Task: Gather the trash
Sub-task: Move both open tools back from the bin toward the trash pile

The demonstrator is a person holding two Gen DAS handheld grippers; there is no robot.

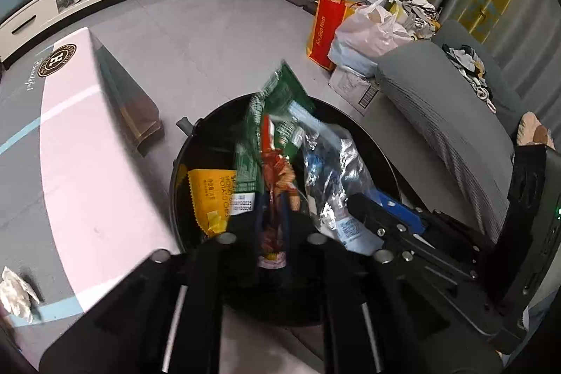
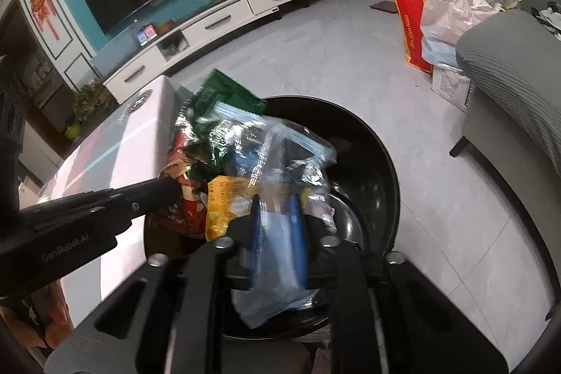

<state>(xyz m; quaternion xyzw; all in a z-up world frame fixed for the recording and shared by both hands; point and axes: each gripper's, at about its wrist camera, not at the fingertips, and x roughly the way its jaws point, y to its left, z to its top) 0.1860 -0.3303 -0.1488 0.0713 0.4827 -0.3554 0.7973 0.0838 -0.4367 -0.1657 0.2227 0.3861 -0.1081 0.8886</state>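
Note:
A round black trash bin (image 1: 182, 163) stands on the floor beside a pink table; it also shows in the right wrist view (image 2: 382, 163). My left gripper (image 1: 271, 219) is shut on a red snack wrapper (image 1: 277, 170) and holds it over the bin, together with a green wrapper (image 1: 280, 104). My right gripper (image 2: 277, 233) is shut on a clear plastic bag with blue strips (image 2: 277, 255) over the bin. A yellow chip bag (image 1: 210, 195) lies inside the bin. The left gripper shows in the right wrist view (image 2: 168, 190) on the red wrapper (image 2: 182, 205).
The pink table (image 1: 87, 170) stands left of the bin, with a crumpled tissue (image 1: 15, 295) on it. A grey sofa (image 1: 438, 114) is at the right, with bags (image 1: 368, 30) and a box beside it. A white TV cabinet (image 2: 217, 23) lines the far wall.

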